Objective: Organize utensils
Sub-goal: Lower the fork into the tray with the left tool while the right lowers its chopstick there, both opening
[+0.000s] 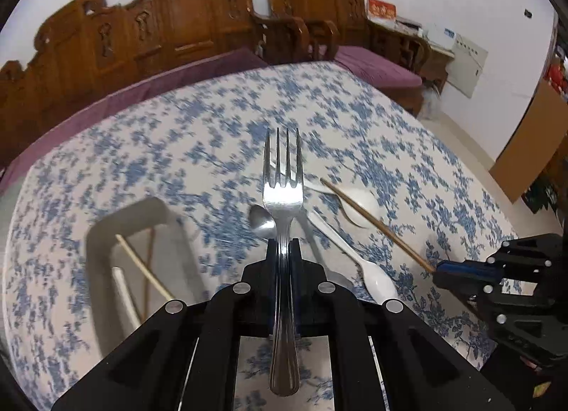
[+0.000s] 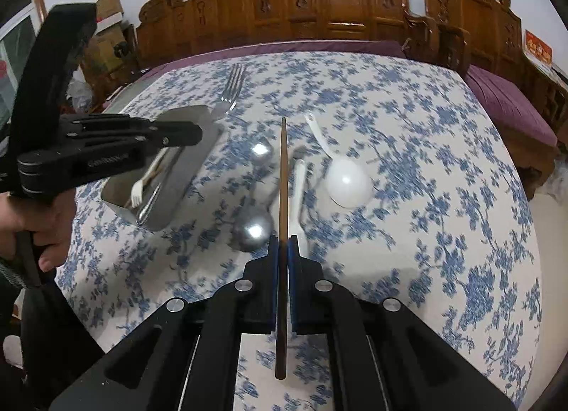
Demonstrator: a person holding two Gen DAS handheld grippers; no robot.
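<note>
My left gripper (image 1: 283,244) is shut on the handle of a metal fork (image 1: 283,194), held above the table with its tines pointing away from me. In the right wrist view the same fork (image 2: 232,89) sticks out of the left gripper (image 2: 197,134) over a metal tray (image 2: 177,205). My right gripper (image 2: 283,240) is shut on a brown chopstick (image 2: 283,176), lifted over the loose utensils. The left wrist view shows the right gripper (image 1: 440,270) at the right, holding the chopstick (image 1: 376,222) by its near end. The tray (image 1: 103,233) holds chopsticks and a white plastic fork (image 2: 136,194).
On the blue-flowered tablecloth lie two metal spoons (image 2: 254,230) (image 2: 262,151), a white plastic spoon (image 2: 298,194) and a white soup spoon (image 2: 348,182). A person's hand (image 2: 42,226) grips the left tool. Carved wooden benches with purple cushions stand behind the table.
</note>
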